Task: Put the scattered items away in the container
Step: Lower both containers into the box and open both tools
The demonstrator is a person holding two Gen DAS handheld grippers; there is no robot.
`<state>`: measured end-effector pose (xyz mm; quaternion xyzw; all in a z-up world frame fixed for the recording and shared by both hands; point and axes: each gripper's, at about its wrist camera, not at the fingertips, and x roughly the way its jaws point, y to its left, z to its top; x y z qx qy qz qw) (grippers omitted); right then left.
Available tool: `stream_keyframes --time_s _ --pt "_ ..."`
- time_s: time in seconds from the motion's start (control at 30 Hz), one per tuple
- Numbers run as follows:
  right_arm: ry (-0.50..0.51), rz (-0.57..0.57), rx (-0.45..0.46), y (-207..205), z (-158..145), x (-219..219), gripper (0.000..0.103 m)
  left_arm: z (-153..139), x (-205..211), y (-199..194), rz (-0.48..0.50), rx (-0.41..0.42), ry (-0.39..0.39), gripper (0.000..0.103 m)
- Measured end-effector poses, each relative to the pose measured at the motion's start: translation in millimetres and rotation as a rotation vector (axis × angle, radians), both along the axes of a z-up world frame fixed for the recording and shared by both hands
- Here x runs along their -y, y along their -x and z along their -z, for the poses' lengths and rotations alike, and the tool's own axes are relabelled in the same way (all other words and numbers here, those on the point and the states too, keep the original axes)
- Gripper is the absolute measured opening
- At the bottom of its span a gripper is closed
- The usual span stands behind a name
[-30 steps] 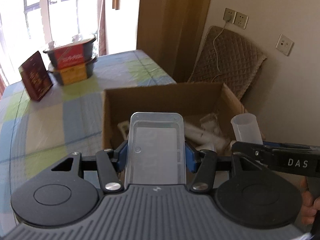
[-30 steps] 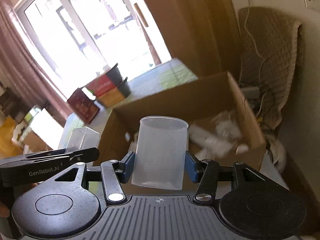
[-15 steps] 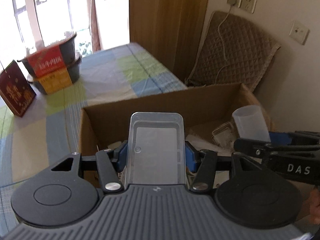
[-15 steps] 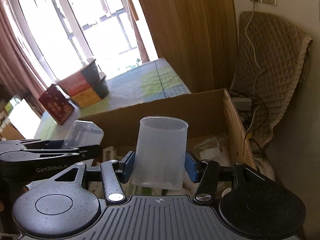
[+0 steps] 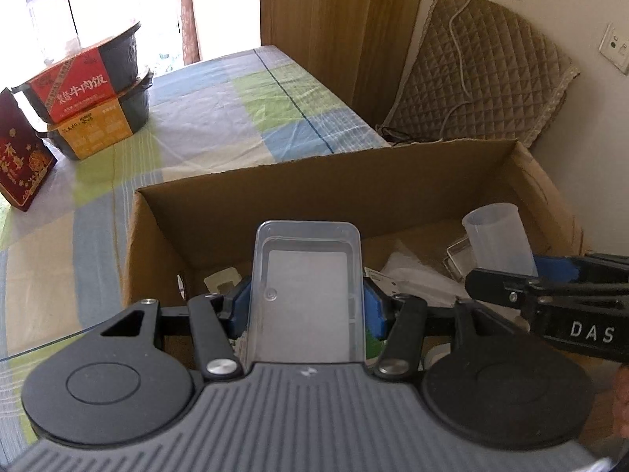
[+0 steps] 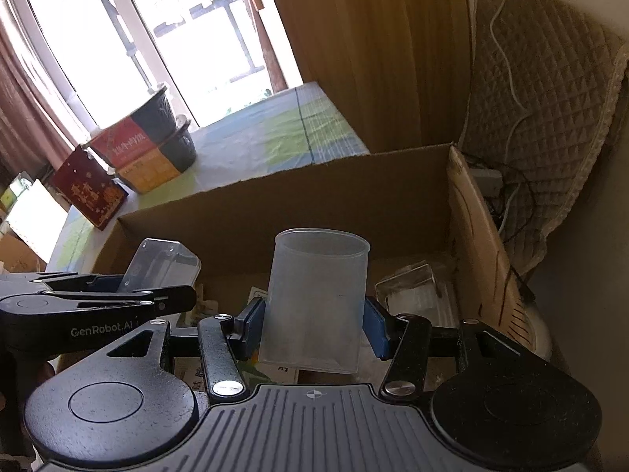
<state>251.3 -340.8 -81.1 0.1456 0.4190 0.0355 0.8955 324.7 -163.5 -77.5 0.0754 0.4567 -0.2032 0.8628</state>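
Observation:
My left gripper point(image 5: 306, 306) is shut on a clear rectangular plastic tub point(image 5: 304, 291), held over the open cardboard box point(image 5: 275, 196). My right gripper point(image 6: 312, 324) is shut on a translucent round plastic cup point(image 6: 316, 299), also above the box point(image 6: 314, 196). In the left wrist view the cup point(image 5: 497, 238) and right gripper point(image 5: 507, 287) show at the right. In the right wrist view the tub point(image 6: 159, 265) and left gripper point(image 6: 118, 291) show at the left. White packaging point(image 5: 412, 275) and a clear container point(image 6: 411, 287) lie on the box floor.
The box stands at the near end of a table with a checked cloth point(image 5: 220, 118). Two stacked food bowls point(image 5: 90, 90) and a dark red carton point(image 5: 19, 157) stand at the far left. A quilted pad point(image 5: 483, 74) with a cable leans on the wall behind the box.
Both grippers have moved forward and higher over the box with tub and cup still held, so more of the box interior shows. Neither grip has altered.

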Motion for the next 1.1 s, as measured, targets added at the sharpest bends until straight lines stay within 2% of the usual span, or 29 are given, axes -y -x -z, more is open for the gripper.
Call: stream_keyframes --time_s 0.3,0.4,0.47,0.7,0.87,0.93,0.97,1.03,1.1 --pt "-0.001 -0.004 -0.016 -17 11 -1 0.056 13 9 -14 -0.005 -0.026 0.001 0.052" --pt "-0.006 0.000 -0.010 -20 12 -1 0.056 15 8 -20 -0.048 -0.014 -0.003 0.065" --pt "-0.008 0.000 -0.008 -21 12 -1 0.056 14 5 -22 -0.055 -0.011 0.004 0.066" --pt "-0.001 -0.006 0.011 -20 10 -3 0.056 11 -4 -18 -0.074 -0.007 -0.003 0.081" --pt "-0.025 -0.007 0.014 -17 5 -1 0.056 9 -9 -8 -0.082 -0.035 0.002 0.083" --pt "-0.016 -0.011 0.007 -12 2 0 0.088 7 -9 -3 -0.087 -0.030 -0.012 0.084" --pt "-0.005 -0.006 0.012 -8 -1 -1 0.101 6 -10 -1 -0.090 -0.027 -0.018 0.084" --pt "0.015 -0.017 0.041 0 -7 -2 0.101 2 -12 4 -0.106 -0.019 -0.027 0.084" --pt "0.038 -0.041 0.031 6 -12 -4 0.101 -1 -15 7 -0.120 -0.016 -0.026 0.085"
